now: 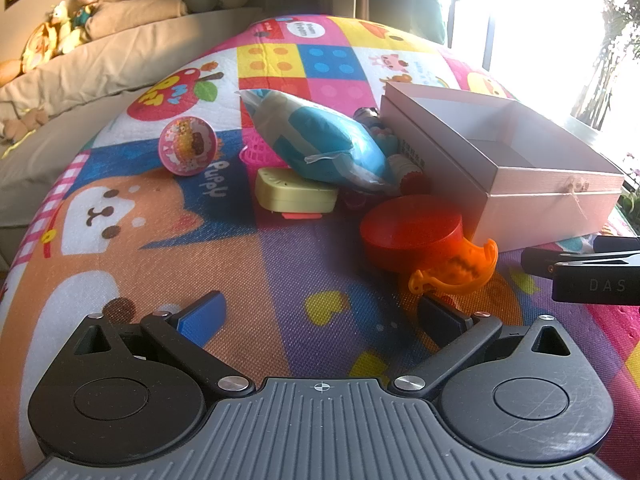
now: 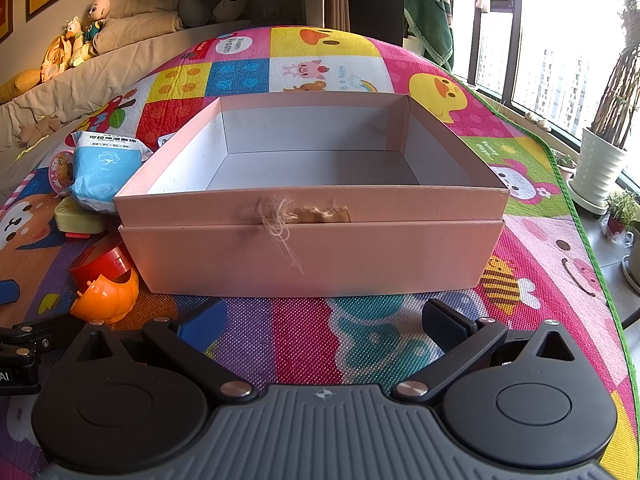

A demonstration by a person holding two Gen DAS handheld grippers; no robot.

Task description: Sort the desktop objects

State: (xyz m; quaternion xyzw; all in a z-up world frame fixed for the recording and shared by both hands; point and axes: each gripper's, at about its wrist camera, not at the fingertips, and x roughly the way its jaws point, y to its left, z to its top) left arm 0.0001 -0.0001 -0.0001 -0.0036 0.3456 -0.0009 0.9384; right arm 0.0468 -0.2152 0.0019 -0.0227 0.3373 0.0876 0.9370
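An open pink box (image 2: 312, 248) with a white, empty inside sits on the colourful play mat; it also shows at the right of the left wrist view (image 1: 552, 196). Left of it lie a red round tin (image 1: 412, 232), an orange pumpkin-shaped shell (image 1: 460, 272), a yellow-green case (image 1: 294, 196), a blue-and-white pack of cotton pads (image 1: 320, 144) and a pink patterned ball (image 1: 188, 146). My left gripper (image 1: 320, 312) is open and empty, just short of the orange shell. My right gripper (image 2: 320, 320) is open and empty in front of the box.
The play mat (image 1: 160, 264) covers the work surface. A beige sofa with pillows and plush toys (image 2: 80, 40) lies at the back left. A window and potted plants (image 2: 600, 168) stand to the right. The right gripper's body (image 1: 592, 276) shows at the left view's right edge.
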